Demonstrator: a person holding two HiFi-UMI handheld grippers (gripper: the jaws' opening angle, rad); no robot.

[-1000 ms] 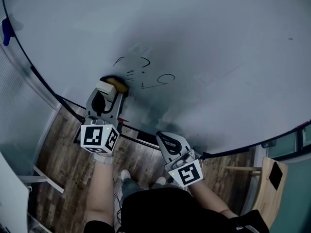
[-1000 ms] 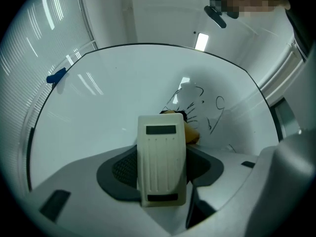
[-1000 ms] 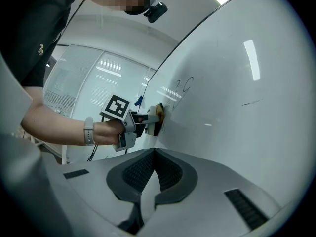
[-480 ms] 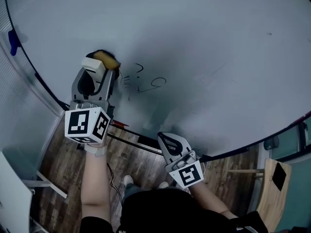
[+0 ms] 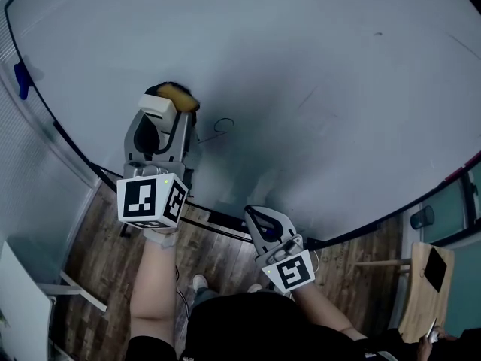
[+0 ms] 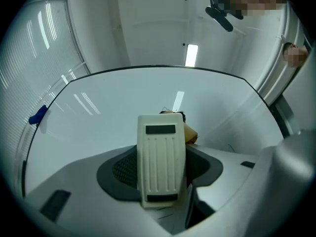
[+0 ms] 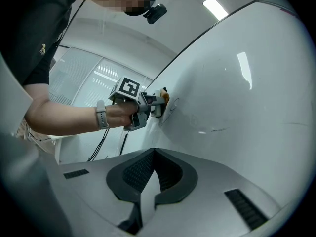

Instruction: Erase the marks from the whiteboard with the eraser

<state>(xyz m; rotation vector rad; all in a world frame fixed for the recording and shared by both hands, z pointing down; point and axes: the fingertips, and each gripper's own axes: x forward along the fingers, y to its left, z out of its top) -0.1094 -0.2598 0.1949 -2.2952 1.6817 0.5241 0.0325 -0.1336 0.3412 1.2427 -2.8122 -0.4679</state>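
Note:
The whiteboard [image 5: 323, 66] fills the upper head view. My left gripper [image 5: 168, 113] is shut on the eraser [image 5: 179, 95], which has a cream back [image 6: 160, 157] and a tan pad, and holds it against the board's lower left. One small looped black mark [image 5: 223, 125] remains just right of the eraser. My right gripper [image 5: 255, 216] hangs shut and empty near the board's bottom edge, apart from the eraser. In the right gripper view its jaws [image 7: 155, 179] meet, and beyond them I see the left gripper [image 7: 140, 107] with the eraser [image 7: 163, 97] beside the mark [image 7: 174, 104].
A blue clip [image 5: 21, 77] sits on the board's left edge. The board's dark bottom frame [image 5: 225, 220] runs above a wood floor [image 5: 98, 239]. A wooden chair [image 5: 421, 292] stands at the right, and a white table corner [image 5: 15, 307] shows at lower left.
The left gripper swept the eraser up and left, then back right over the scribbles. Most marks are gone and only one small loop is left. The right gripper stayed put.

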